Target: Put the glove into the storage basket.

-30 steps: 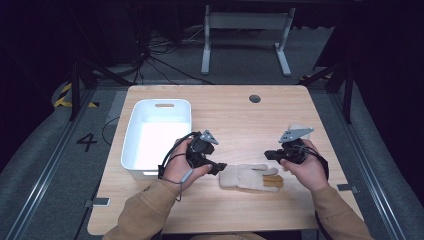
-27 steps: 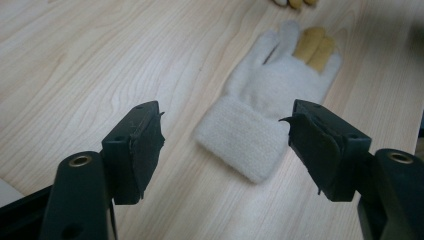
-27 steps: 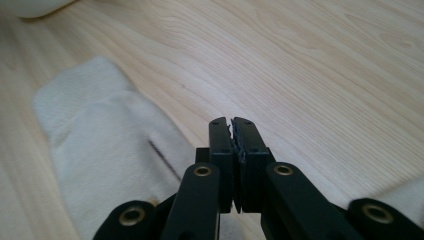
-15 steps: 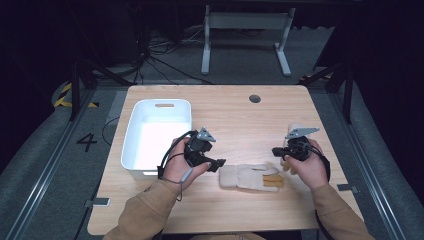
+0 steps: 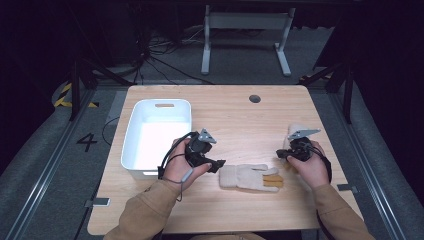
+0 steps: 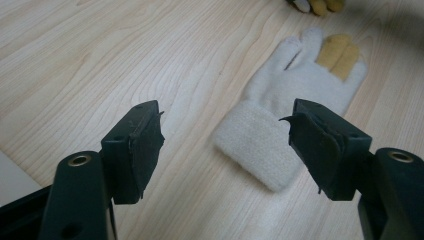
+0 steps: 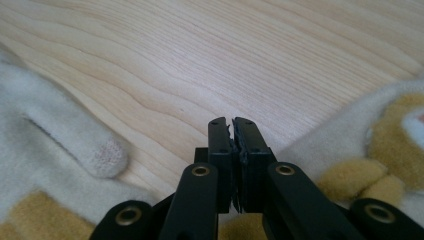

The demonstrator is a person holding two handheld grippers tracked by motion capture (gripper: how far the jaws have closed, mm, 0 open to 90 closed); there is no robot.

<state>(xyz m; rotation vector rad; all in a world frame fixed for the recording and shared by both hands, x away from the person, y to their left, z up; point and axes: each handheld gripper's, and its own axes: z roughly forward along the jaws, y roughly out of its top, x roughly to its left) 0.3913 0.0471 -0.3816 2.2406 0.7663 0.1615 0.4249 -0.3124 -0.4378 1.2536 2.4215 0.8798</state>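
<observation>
Where pale wood table (image 5: pixel 235 120) meets dark room, left claw (image 5: pixel 218 164) apart beside glove (image 5: pixel 250 177), right claw (image 5: pixel 281 154) together, white bin (image 5: pixel 131 145) left.

My 2 black grippers, left gripper (image 5: pixel 218 164) and right gripper (image 5: pixel 280 154): brass-ringed screw holes, serrated pads, grey triangular top plates, trailing black cables; tan sleeves (image 5: pixel 145 212) on both arms.

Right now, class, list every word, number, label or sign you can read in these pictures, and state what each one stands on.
"4": a dark numeral on the grey floor left of the table.
Yellow and black hazard stripes, a sign without words, on the floor farther back on the left.
No readable text on the white bin, the glove, the left gripper or the right gripper.
</observation>
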